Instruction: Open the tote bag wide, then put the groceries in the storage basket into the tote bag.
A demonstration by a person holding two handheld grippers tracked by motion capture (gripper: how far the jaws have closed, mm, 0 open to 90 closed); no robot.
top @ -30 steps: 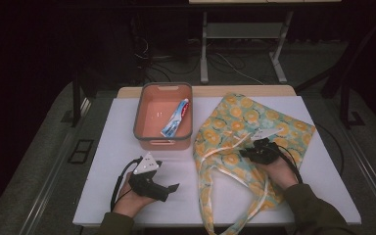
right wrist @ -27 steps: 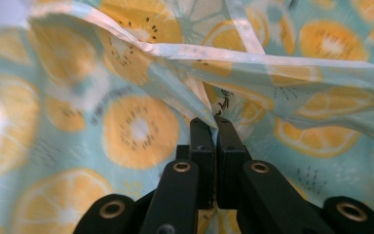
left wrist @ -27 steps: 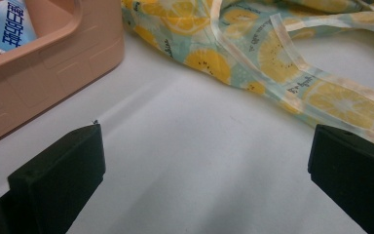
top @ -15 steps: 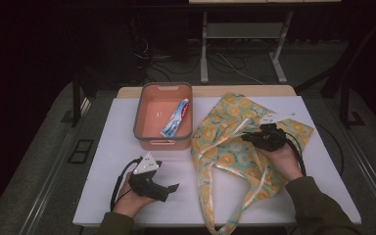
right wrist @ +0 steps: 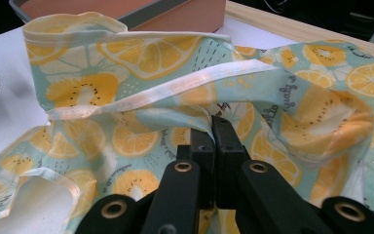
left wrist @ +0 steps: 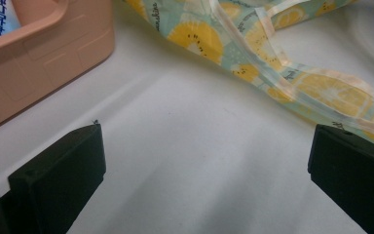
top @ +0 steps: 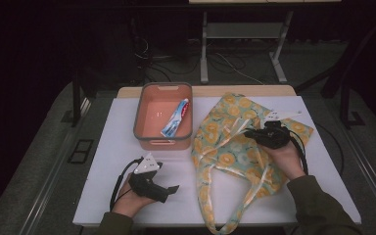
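At mid-table right, the right gripper [top: 257,133] has its jaws pinched together on a fold of the lemon-print tote bag [right wrist: 141,102], lifting the fabric. Left gripper [top: 169,188] rests on the white table [top: 112,147], jaws spread wide, holding nothing. Beside the bag stands an orange bin [top: 149,139] containing a toothpaste tube [top: 175,118].

Looks like a lab or recording studio: white-topped table [top: 103,161] under bright light, dark surroundings, loose cables [top: 235,63] on floor, metal stand legs [top: 204,54] behind.
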